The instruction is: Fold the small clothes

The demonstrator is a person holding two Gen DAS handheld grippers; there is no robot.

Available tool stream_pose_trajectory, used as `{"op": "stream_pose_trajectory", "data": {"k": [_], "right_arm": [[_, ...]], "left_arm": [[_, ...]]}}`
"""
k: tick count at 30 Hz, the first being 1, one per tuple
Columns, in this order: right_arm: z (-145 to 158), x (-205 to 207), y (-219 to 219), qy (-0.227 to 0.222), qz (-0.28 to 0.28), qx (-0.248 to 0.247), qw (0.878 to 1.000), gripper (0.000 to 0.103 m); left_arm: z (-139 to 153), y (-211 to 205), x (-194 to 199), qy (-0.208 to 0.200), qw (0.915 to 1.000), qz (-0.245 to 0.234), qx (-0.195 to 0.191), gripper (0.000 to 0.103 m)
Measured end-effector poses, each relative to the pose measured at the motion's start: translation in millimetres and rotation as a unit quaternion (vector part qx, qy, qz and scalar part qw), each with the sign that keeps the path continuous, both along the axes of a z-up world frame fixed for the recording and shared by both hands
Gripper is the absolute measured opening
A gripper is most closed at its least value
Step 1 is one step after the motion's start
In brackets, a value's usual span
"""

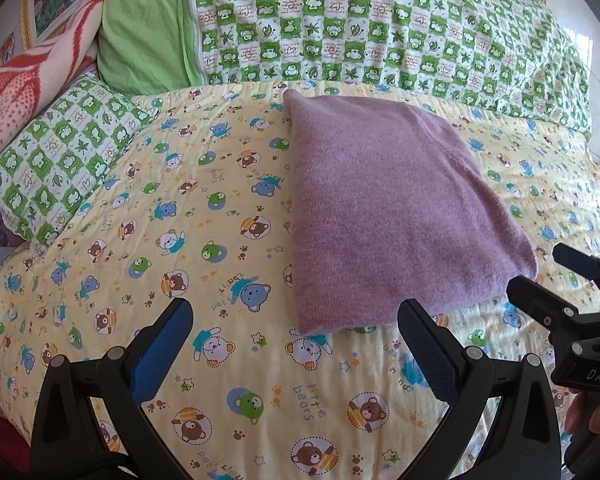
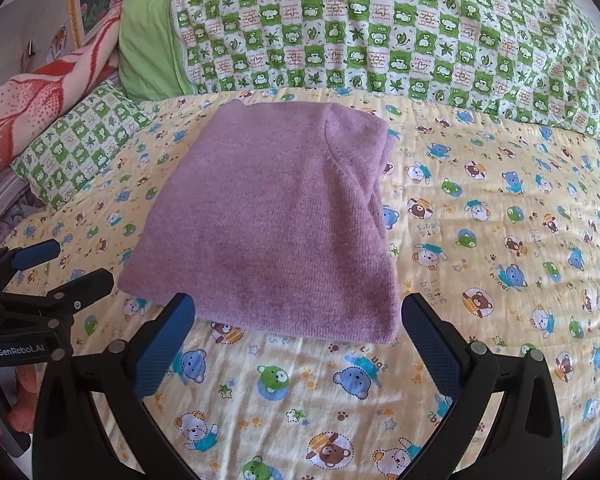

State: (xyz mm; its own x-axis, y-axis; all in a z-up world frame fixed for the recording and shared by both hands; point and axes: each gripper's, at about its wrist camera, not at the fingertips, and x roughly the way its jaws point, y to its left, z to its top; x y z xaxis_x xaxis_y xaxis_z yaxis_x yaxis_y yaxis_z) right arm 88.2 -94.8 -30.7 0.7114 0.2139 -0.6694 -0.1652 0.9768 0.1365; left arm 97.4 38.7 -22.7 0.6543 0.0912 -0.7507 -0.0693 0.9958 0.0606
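A purple knit garment [image 1: 388, 216] lies folded into a flat rectangle on the yellow bear-print quilt [image 1: 160, 240]. It also shows in the right wrist view [image 2: 276, 224]. My left gripper [image 1: 296, 312] is open and empty, just short of the garment's near left corner. My right gripper [image 2: 298, 308] is open and empty, with its fingertips at the garment's near edge. The right gripper also shows at the right edge of the left wrist view [image 1: 540, 276]. The left gripper shows at the left edge of the right wrist view [image 2: 76, 264].
A green checkered duvet [image 1: 360, 20] is piled along the back of the bed. A green checkered pillow [image 1: 60, 160] and a red-patterned blanket [image 1: 28, 80] lie at the left. A plain green cloth [image 1: 148, 28] sits behind them.
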Motion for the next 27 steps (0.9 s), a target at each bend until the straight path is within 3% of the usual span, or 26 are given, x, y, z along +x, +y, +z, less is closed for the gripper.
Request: {"op": "stream_pose_trajectory", "data": {"k": [27], "right_arm": [[9.9, 0.5, -3.7, -0.001, -0.002, 0.014, 1.0, 0.103]], "left_arm": [[0.7, -1.3, 7.0, 0.012, 0.9999, -0.002, -0.002, 0.103]]}}
